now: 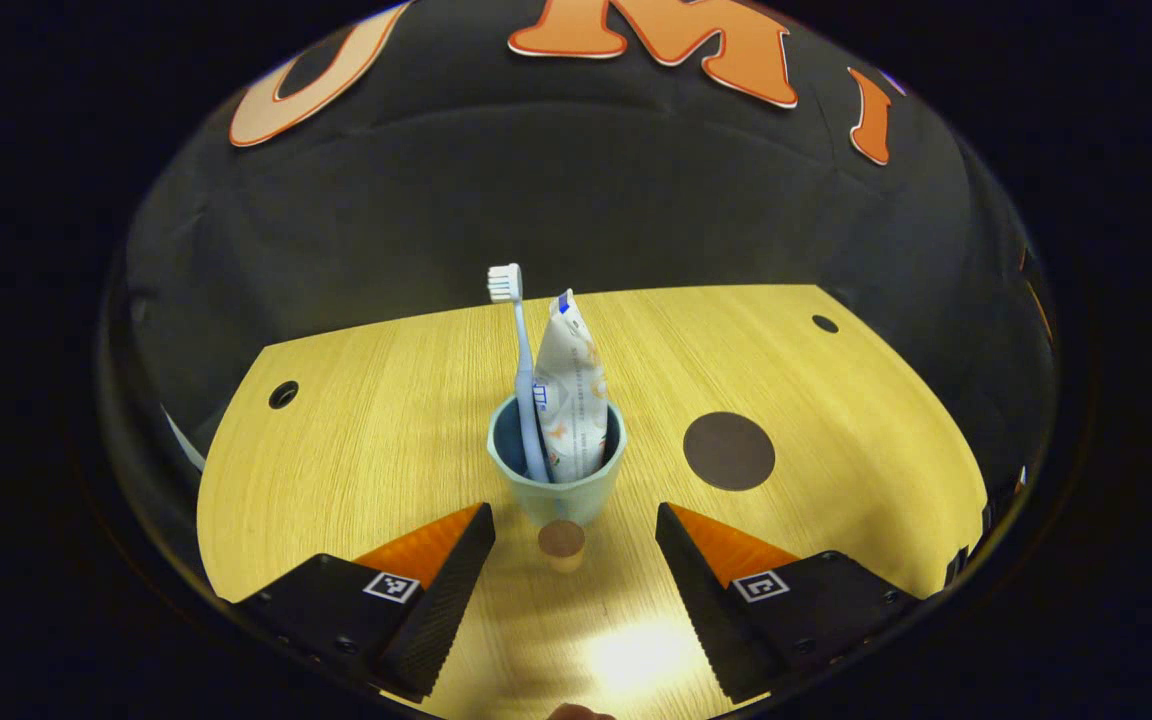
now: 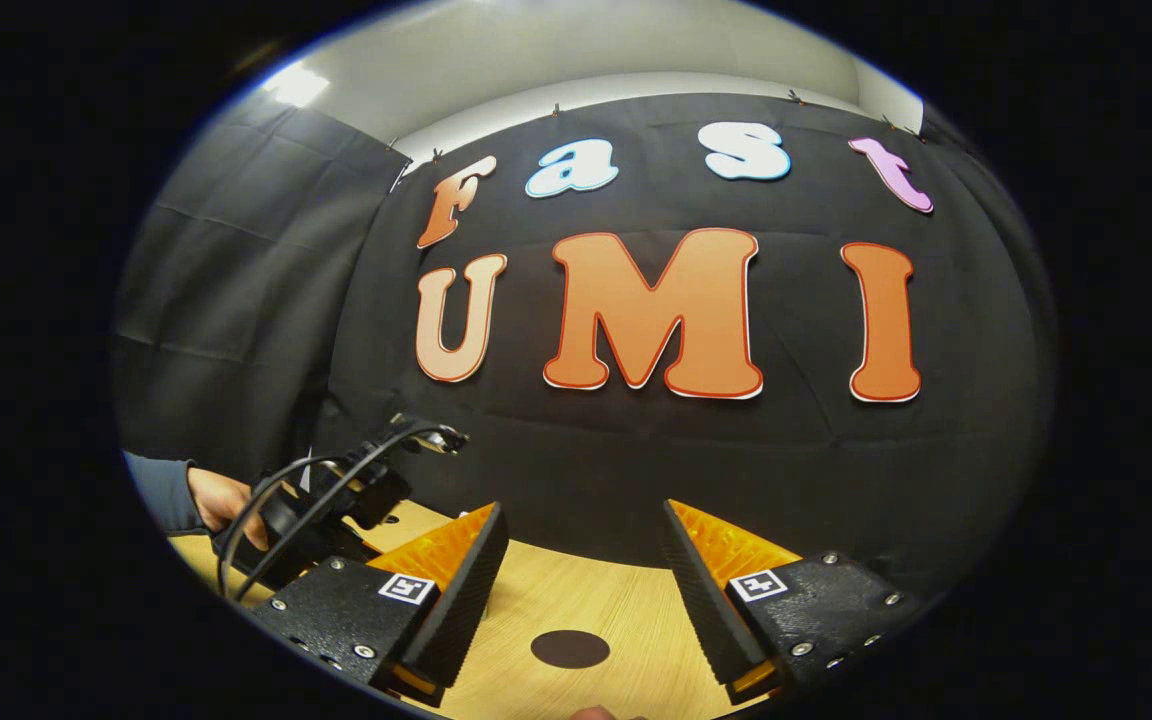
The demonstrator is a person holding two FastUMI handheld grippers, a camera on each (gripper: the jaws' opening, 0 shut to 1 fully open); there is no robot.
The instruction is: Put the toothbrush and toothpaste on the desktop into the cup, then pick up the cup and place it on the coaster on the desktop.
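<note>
The left hand-held gripper (image 1: 574, 540) is held apart before the light, rigid cup (image 1: 556, 470), best clasped mid-wall; toothbrush (image 1: 521, 370) and toothpaste (image 1: 571, 400) make it top-heavy.

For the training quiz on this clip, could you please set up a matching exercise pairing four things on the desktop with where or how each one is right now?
Things:
1. toothbrush
2. toothpaste
3. coaster
4. left gripper

States:
A. lying bare on the desktop, to the right of the cup in the left gripper view
B. open, fingers on either side of the cup's base, not touching
C. standing in the cup, bristles up
D. standing in the cup, crimped end up

Pairs: 1-C, 2-D, 3-A, 4-B
</note>
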